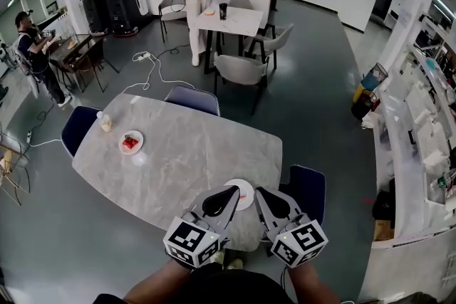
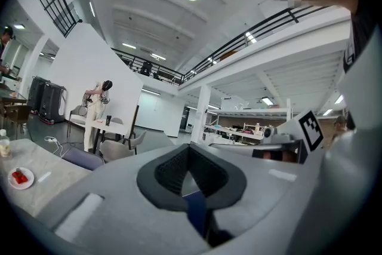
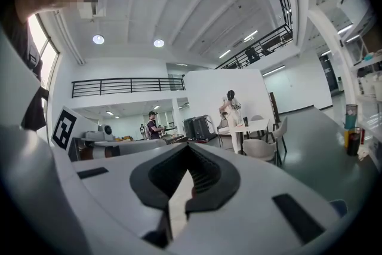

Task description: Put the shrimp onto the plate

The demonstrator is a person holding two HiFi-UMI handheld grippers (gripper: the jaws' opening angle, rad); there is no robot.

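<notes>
The red shrimp (image 1: 130, 142) lies on a small white plate (image 1: 137, 148) near the left end of the marble table (image 1: 185, 160). That shrimp (image 2: 20, 176) also shows far off at the lower left of the left gripper view. An empty white plate (image 1: 246, 194) sits at the table's near edge, partly hidden by my left gripper (image 1: 221, 201). My right gripper (image 1: 273, 206) is beside it, over the table's near edge. Both are held close to my body and far from the shrimp. My left gripper (image 2: 190, 150) and right gripper (image 3: 188, 150) have their pads together with nothing between them.
A small bottle (image 1: 105, 122) stands next to the shrimp plate. Blue chairs (image 1: 192, 99) ring the table. Cables (image 1: 153, 71) trail on the floor behind it. One person stands at a far white table (image 1: 226, 18), and another stands at the left (image 1: 35, 53).
</notes>
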